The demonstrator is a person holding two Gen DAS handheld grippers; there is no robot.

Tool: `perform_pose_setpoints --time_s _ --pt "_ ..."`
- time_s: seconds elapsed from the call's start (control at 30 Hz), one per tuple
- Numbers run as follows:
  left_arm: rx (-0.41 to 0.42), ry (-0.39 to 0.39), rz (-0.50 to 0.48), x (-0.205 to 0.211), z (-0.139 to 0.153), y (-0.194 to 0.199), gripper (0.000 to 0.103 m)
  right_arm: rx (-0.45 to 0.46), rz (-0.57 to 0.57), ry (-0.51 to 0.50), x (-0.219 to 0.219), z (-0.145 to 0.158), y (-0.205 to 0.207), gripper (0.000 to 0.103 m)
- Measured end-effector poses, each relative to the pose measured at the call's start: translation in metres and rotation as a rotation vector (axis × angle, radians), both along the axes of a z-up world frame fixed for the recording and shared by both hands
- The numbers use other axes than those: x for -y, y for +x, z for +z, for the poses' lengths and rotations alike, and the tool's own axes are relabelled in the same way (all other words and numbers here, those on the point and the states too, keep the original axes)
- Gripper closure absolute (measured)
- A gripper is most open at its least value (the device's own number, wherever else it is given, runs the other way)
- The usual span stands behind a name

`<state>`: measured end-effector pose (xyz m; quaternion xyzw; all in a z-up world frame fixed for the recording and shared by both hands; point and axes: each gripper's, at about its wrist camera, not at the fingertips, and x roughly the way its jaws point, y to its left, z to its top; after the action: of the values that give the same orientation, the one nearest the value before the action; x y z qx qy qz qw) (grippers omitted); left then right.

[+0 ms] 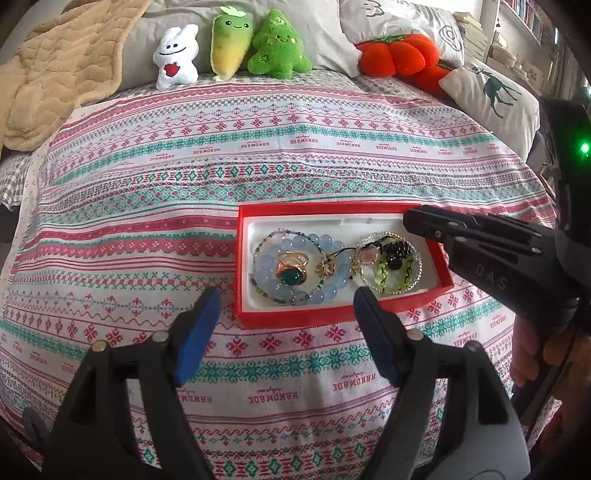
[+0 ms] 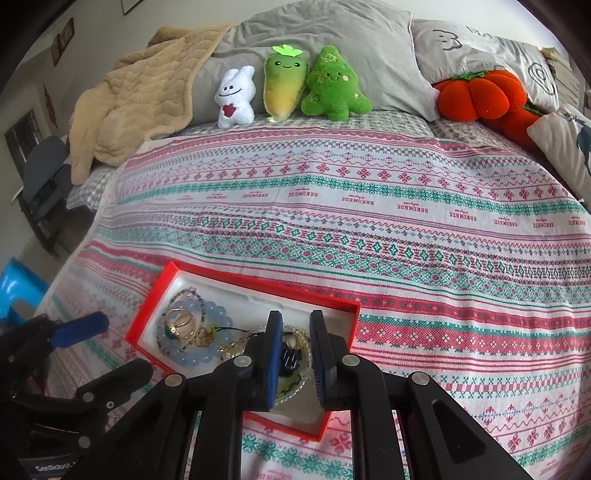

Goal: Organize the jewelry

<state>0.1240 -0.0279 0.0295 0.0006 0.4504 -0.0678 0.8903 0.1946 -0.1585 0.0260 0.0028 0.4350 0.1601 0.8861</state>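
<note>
A red box (image 1: 240, 258) with a white liner lies on the patterned bedspread. Inside it are a pale blue bead bracelet (image 1: 321, 240), a gold ring with a green stone (image 1: 291, 267), a clear crystal bracelet (image 1: 419, 264) and a black beaded piece (image 1: 397, 253). My left gripper (image 1: 286, 321) stands wide open over the box's near edge, holding nothing. My right gripper (image 2: 295, 332) hovers over the box's right half with a narrow gap between its blue pads. The black piece (image 2: 290, 356) shows through that gap below, not pinched. In the left wrist view the right gripper (image 1: 410, 223) reaches in from the right.
Several plush toys (image 1: 225, 40) line the pillows (image 2: 332, 29) at the far end, with an orange pumpkin plush (image 1: 395, 55) to the right. A beige blanket (image 2: 140, 92) is heaped at the far left. Beyond the bed's left edge are a dark chair (image 2: 44, 184) and a blue stool (image 2: 18, 288).
</note>
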Motion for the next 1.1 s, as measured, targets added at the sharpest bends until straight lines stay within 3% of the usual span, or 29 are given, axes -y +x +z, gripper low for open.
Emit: perform_pose_setpoints --time_s 0.2,0.23,0.27,0.3,0.5,0.63,0.77,1.1 --pt "-0.021 0.009 0.009 -0.005 -0.002 -0.009 0.020 -0.005 0.000 0.015 0.008 0.009 -0.013 0.074" --pt "-0.026 0.009 0.015 -0.006 -0.002 -0.010 0.020 -0.005 0.000 0.017 0.009 0.010 -0.017 0.065" --pt "-0.032 0.009 0.023 -0.008 -0.003 -0.013 0.019 -0.002 0.001 0.020 0.011 0.012 -0.021 0.048" --pt "-0.035 0.008 0.029 -0.009 -0.003 -0.015 0.018 0.007 -0.001 0.024 0.012 0.014 -0.026 0.043" --pt "-0.059 0.023 0.067 -0.015 -0.008 -0.030 0.010 0.005 0.025 -0.016 0.010 0.017 -0.054 0.040" --pt "-0.060 0.029 0.062 -0.017 -0.011 -0.040 0.001 -0.005 0.026 -0.042 0.007 0.016 -0.073 0.027" --pt "-0.066 0.062 0.082 -0.023 -0.015 -0.049 0.001 -0.021 0.015 -0.080 0.002 0.012 -0.088 0.018" --pt "-0.105 0.068 0.128 -0.032 -0.025 -0.067 0.001 -0.129 -0.079 -0.125 0.008 -0.010 -0.106 0.016"
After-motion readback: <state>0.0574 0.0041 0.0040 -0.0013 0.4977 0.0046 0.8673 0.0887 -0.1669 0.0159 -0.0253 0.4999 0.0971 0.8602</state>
